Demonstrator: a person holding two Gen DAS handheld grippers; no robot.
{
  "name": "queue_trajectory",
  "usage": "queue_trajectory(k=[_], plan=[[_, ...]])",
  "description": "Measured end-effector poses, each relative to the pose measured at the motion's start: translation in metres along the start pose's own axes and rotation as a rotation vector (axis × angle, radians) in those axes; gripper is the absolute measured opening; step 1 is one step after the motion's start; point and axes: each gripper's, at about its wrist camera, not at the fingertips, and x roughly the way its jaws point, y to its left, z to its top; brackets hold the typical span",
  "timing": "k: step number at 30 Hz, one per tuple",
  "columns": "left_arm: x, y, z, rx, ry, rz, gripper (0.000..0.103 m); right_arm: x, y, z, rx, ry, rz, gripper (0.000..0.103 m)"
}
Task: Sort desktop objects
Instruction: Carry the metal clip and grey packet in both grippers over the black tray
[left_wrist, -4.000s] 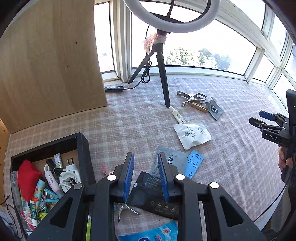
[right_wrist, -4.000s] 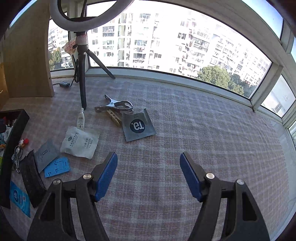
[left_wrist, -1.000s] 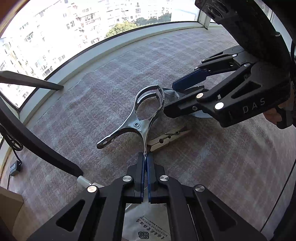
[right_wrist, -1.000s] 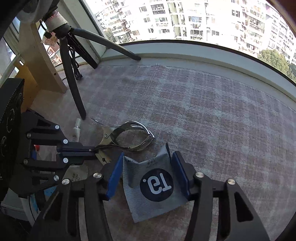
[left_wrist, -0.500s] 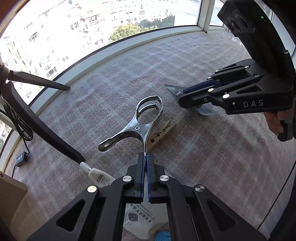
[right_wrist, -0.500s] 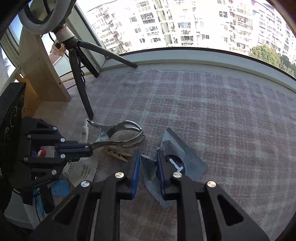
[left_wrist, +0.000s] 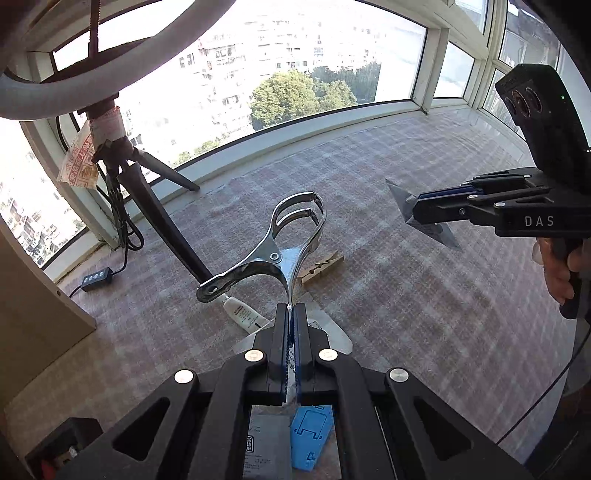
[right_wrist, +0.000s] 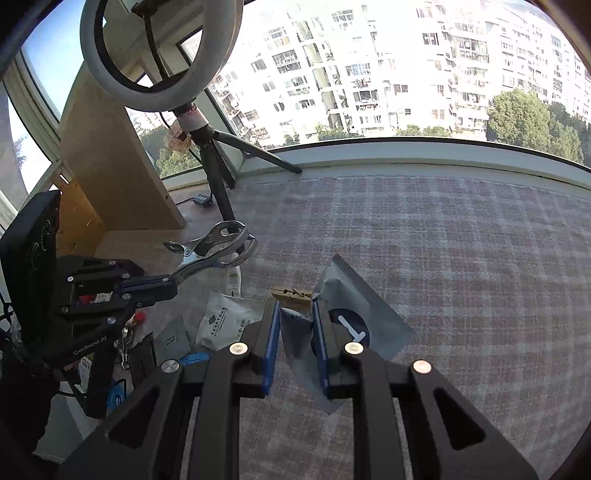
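Over the plaid cloth: both hand-held grippers are raised, each carrying one item clear of the tablecloth (left_wrist: 424, 295).
Left gripper (left_wrist: 291, 314): jaws pressed tight on one handle tip of the metal spring clamp (left_wrist: 280, 240); the clamp sticks forward and up from the fingertips, off the cloth.
Right gripper (right_wrist: 295, 325): jaws narrow, pinching the grey foil sachet (right_wrist: 362, 317), which is creased between the blue pads; its dark round label shows to the right of the right finger.
Same sachet, left view: a grey corner pokes out of the other gripper's tips at (left_wrist: 402, 199), with a person's hand (left_wrist: 561, 266) on the grip.
Wooden clothespin (left_wrist: 321, 266): lying flat on the cloth, just behind the clamp.
White tube (left_wrist: 243, 314): on the cloth at the tripod's foot.
White pouch (right_wrist: 225, 325): flat on the cloth, left of the right gripper.
Blue plastic card (left_wrist: 310, 439): below the left gripper, beside a grey packet (left_wrist: 266, 435).
Ring light on tripod (right_wrist: 207, 158): standing at the window side of the table.
Black box (left_wrist: 55, 450): corner only, lower left.
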Motion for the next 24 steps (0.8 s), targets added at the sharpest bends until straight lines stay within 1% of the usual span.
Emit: queue_trajectory(k=[3, 6, 7, 8, 12, 14, 17, 19, 24], plan=[[-0.032, 0.003, -0.011, -0.03, -0.037, 0.018, 0.001, -0.025, 0.024, 0.001, -0.031, -0.03, 0.01, 0.017], [-0.054, 0.005, -0.022, -0.055, -0.077, 0.042, 0.001, -0.042, 0.052, 0.003, -0.065, -0.047, 0.037, 0.017], [-0.056, 0.009, -0.025, -0.06, -0.091, 0.048, 0.001, -0.047, 0.062, 0.004, -0.078, -0.052, 0.045, 0.017], [-0.062, 0.014, -0.03, -0.069, -0.104, 0.059, 0.001, -0.049, 0.073, 0.004, -0.095, -0.054, 0.05, 0.017], [-0.114, 0.034, -0.061, -0.124, -0.135, 0.132, 0.001, -0.051, 0.126, 0.005, -0.166, -0.051, 0.102, 0.017], [-0.135, 0.047, -0.083, -0.155, -0.14, 0.184, 0.001, -0.047, 0.153, 0.005, -0.202, -0.048, 0.13, 0.017], [-0.164, 0.065, -0.124, -0.196, -0.13, 0.261, 0.001, -0.036, 0.194, 0.004, -0.251, -0.037, 0.175, 0.017], [-0.181, 0.079, -0.153, -0.241, -0.119, 0.303, 0.001, -0.025, 0.223, 0.0, -0.282, -0.02, 0.209, 0.017], [-0.215, 0.113, -0.228, -0.377, -0.088, 0.401, 0.001, 0.004, 0.3, -0.026, -0.387, 0.057, 0.305, 0.017]])
